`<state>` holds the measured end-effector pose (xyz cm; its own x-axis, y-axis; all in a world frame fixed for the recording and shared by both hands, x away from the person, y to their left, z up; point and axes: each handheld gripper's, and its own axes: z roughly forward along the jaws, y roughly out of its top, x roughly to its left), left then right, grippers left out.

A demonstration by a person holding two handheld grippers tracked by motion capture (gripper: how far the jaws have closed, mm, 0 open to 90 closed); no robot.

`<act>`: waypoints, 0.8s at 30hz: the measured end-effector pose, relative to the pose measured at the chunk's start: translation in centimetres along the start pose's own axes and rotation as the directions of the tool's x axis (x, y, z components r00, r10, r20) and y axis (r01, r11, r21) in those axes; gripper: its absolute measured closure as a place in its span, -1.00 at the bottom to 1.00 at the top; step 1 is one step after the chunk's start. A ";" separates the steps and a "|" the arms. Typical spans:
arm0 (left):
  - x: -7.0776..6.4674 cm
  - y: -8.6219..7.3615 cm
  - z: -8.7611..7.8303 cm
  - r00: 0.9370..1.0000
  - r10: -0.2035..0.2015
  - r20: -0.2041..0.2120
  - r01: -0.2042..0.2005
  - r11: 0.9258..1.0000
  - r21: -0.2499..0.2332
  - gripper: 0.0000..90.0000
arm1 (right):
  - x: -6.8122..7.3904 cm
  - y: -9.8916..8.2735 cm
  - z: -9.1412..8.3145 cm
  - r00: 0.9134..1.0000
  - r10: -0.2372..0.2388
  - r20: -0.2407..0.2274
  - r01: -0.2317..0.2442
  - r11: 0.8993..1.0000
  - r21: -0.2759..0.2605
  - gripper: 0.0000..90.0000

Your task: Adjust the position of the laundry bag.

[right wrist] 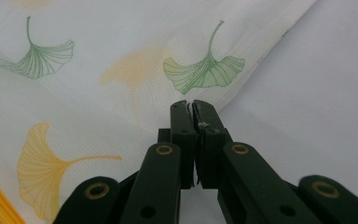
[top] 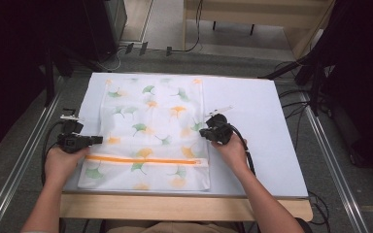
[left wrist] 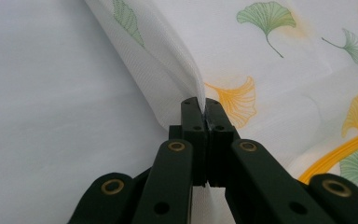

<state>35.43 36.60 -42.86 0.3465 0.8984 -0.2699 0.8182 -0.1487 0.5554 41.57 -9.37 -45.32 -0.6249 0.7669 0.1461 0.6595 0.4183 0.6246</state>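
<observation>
Your left gripper (top: 98, 140) is clamped on the left edge of the mesh laundry bag (top: 150, 131), the fabric pinched between its closed jaws and lifted into a ridge. Your right gripper (top: 203, 131) pinches the bag's right edge the same way. The bag lies flat on the white table (top: 252, 121), toward its left half, with its orange zipper (top: 143, 160) near the table's front edge.

wooden table (top: 175, 206), white board (top: 252, 126) covering its top, ginkgo-print mesh laundry bag (top: 150, 116) flat on the board, orange zipper (top: 141, 159) near front edge
</observation>
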 end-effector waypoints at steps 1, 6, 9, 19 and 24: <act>-0.4 0.3 0.4 1.000 0.007 0.013 -0.007 1.000 0.005 1.00 | -0.3 -0.2 -0.2 1.000 0.005 0.004 -0.005 1.000 -0.006 0.98; -1.5 1.0 1.2 0.999 0.032 0.039 -0.032 0.999 0.011 1.00 | -1.8 -0.9 -1.4 0.999 0.038 0.016 -0.038 0.999 -0.009 0.98; -2.6 1.6 1.9 0.995 0.043 0.086 -0.045 0.999 0.014 1.00 | -2.7 -1.5 -2.0 0.998 0.054 0.025 -0.054 0.998 -0.015 0.98; -4.6 2.8 3.3 0.988 0.100 0.119 -0.103 0.994 0.022 0.99 | -4.9 -3.0 -3.9 0.992 0.115 0.047 -0.113 0.993 -0.042 0.98; -5.3 3.3 3.9 0.984 0.120 0.131 -0.124 0.992 0.029 0.99 | -5.6 -3.6 -4.4 0.990 0.127 0.062 -0.124 0.991 -0.047 0.98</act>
<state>38.07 29.70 -42.66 0.4991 0.8122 -0.3022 0.7817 -0.2714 0.5615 40.89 -17.34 -45.01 -0.5090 0.8424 0.1768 0.7118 0.2965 0.6367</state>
